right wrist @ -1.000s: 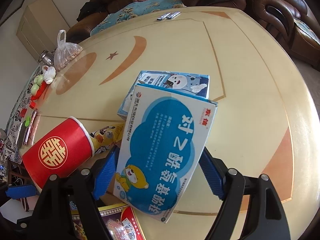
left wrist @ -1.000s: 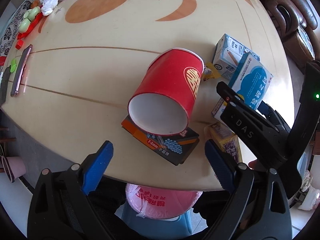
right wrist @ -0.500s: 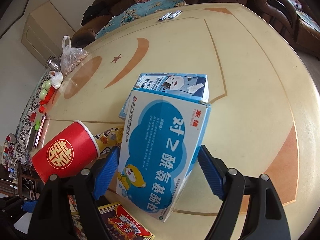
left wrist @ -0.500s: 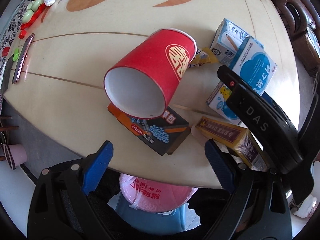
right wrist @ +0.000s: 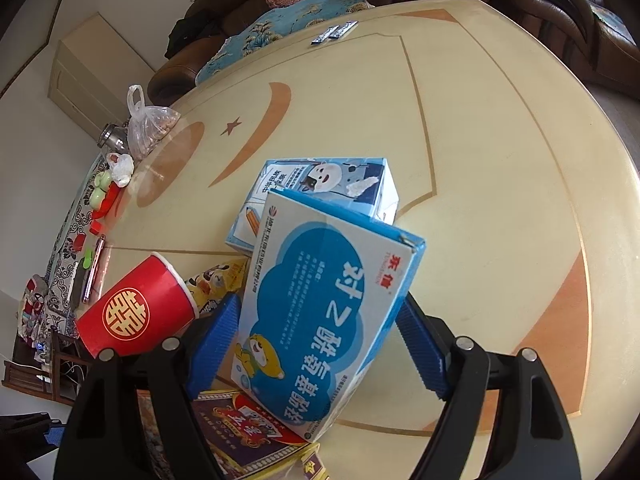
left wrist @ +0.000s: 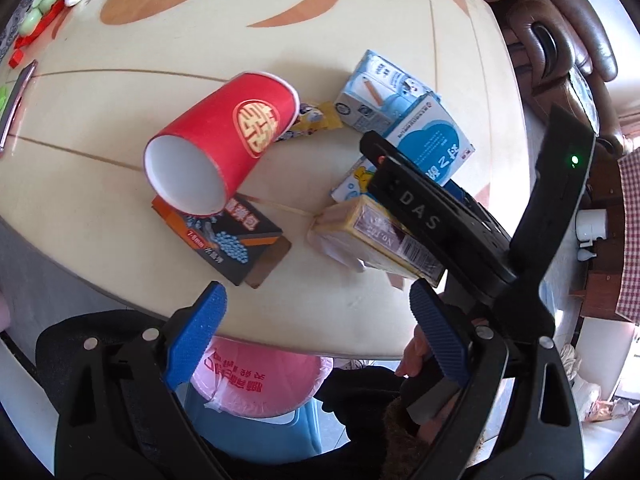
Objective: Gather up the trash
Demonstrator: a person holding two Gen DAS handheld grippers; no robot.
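Between the right gripper's (right wrist: 318,344) pads sat the blue box (right wrist: 324,316), apparently gripped, at 3 o'clock from the red cup (left wrist: 224,148) on the table (left wrist: 120,52). Wide open and empty, the left gripper (left wrist: 316,332) hovered at the table's 6 o'clock edge. Next, I judged, the box needed carrying to the pink bag (left wrist: 260,384) below.

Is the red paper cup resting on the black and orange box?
Touching. The left wrist view shows the red paper cup lying on its side, its open rim propped on the black and orange box.

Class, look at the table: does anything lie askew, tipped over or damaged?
Yes. The red paper cup lies tipped on its side, its open mouth resting on a black box whose end flap hangs open. It looks empty, with nothing spilled.
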